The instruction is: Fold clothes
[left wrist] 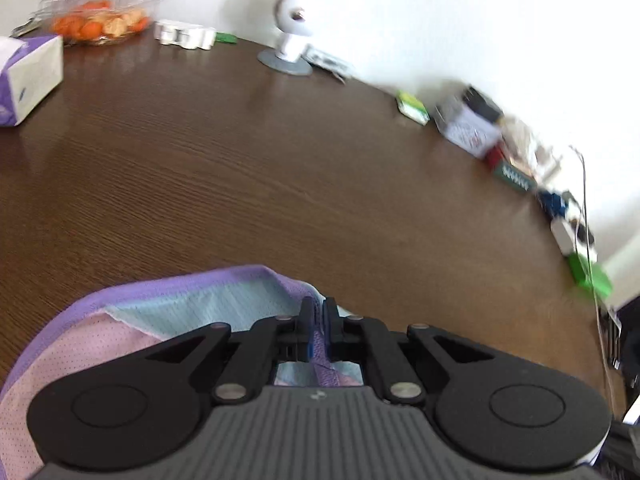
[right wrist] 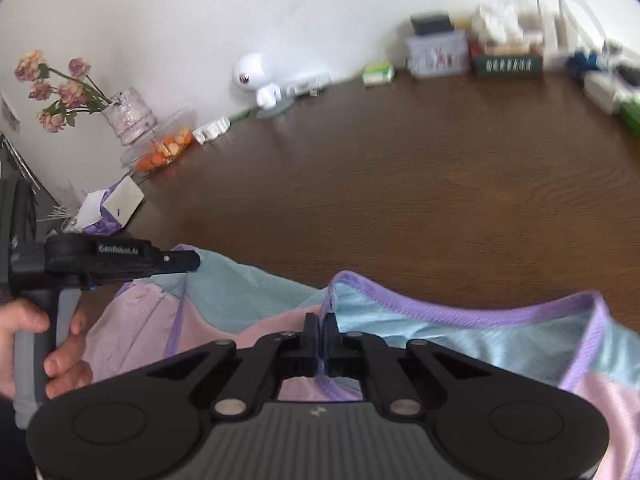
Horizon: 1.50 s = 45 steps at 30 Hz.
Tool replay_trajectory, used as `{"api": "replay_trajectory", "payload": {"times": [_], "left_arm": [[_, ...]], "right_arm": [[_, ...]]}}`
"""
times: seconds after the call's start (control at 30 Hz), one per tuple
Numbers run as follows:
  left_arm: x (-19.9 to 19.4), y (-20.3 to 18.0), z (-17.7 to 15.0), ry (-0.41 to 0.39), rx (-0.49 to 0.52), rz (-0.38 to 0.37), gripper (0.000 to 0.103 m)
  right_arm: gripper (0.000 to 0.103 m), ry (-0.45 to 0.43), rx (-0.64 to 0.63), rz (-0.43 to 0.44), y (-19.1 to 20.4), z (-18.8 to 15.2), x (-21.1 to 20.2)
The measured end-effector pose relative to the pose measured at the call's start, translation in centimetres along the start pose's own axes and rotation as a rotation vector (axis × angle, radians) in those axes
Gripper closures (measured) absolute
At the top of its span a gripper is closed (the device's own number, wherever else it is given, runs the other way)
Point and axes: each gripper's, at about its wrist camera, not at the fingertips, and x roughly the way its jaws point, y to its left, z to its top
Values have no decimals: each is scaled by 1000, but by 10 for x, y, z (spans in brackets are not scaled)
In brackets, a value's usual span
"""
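A mesh garment in pink, light blue and purple trim [left wrist: 120, 332] hangs from both grippers above the brown table [left wrist: 280, 160]. My left gripper [left wrist: 319, 312] is shut on a purple trimmed edge of the garment. My right gripper [right wrist: 321, 328] is shut on another purple edge of the garment [right wrist: 440, 320], by the neckline. In the right wrist view the left gripper [right wrist: 188, 262] shows from the side at the left, held by a hand, with cloth draped under it.
Along the wall stand a white round camera [left wrist: 294, 20], a clear box of orange fruit [left wrist: 100, 20], a tissue box [left wrist: 28, 76], a vase of dried flowers [right wrist: 128, 116], and several small boxes and cables [right wrist: 480, 56].
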Motion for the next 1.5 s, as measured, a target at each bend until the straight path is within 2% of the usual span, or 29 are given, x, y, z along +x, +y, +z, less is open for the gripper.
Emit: {"api": "replay_trajectory", "payload": {"times": [0.17, 0.23, 0.27, 0.3, 0.33, 0.37, 0.4, 0.47, 0.57, 0.63, 0.7, 0.8, 0.83, 0.9, 1.0, 1.1, 1.17, 1.23, 1.3, 1.37, 1.4, 1.47, 1.5], "left_arm": [[7, 6, 3, 15, -24, -34, 98], [3, 5, 3, 35, -15, -31, 87], [-8, 3, -1, 39, 11, -61, 83], [-19, 2, -5, 43, 37, -92, 74], [-36, 1, -12, 38, 84, -134, 65], [-52, 1, -20, 32, 132, -177, 63], [-71, -3, -31, 33, 185, -195, 62], [-98, -10, -60, 42, 280, -220, 60], [-122, -20, -109, 98, 436, -227, 59], [-128, -26, -138, 128, 519, -191, 59], [-130, -27, -155, 125, 524, -153, 59], [-134, -23, -166, 94, 510, -117, 63], [-136, -22, -168, 88, 511, -100, 72], [-141, -17, -172, 79, 507, -77, 75], [-156, -7, -176, 61, 478, -93, 75], [-163, -4, -179, 60, 458, -123, 75], [-164, -7, -184, 61, 485, -102, 76], [-164, -8, -189, 61, 502, -86, 85], [-162, -5, -192, 62, 482, -74, 91], [-163, -1, -193, 57, 449, -91, 94], [-164, 1, -193, 59, 437, -100, 99], [-164, 5, -193, 57, 413, -116, 101], [-164, 6, -193, 54, 412, -124, 101]], "right_arm": [[102, 5, -2, -56, -4, -24, -25], [101, 1, 8, -66, -5, -26, -24], [99, -2, 13, -70, -6, -27, -23], [92, -5, 18, -75, -7, -28, -23], [89, -7, 18, -71, -8, -27, -28], [82, -19, 8, -63, -9, -26, -33], [69, -25, 1, -60, -9, -24, -36], [60, -32, -10, -57, -11, -21, -41], [60, -21, -31, -50, -9, -19, -43], [60, -10, -54, -24, -5, -22, -44], [63, -4, -79, -1, 1, -25, -41], [63, 3, -92, -29, 7, -27, -32], [66, 19, -89, -54, 8, -26, -28], [92, 56, -79, -111, 9, -24, -19], [88, 22, -166, -226, 39, -14, -31], [87, 1, -314, -85, 91, 4, -18], [75, 54, -420, 10, 122, 15, 19], [76, 123, -484, -27, 140, 20, 59], [76, 155, -506, -71, 146, 22, 82], [76, 183, -476, -62, 143, 23, 95], [76, 180, -468, -59, 143, 23, 96], [77, 169, -470, -60, 143, 22, 95], [86, 165, -466, -56, 143, 21, 97]]}}
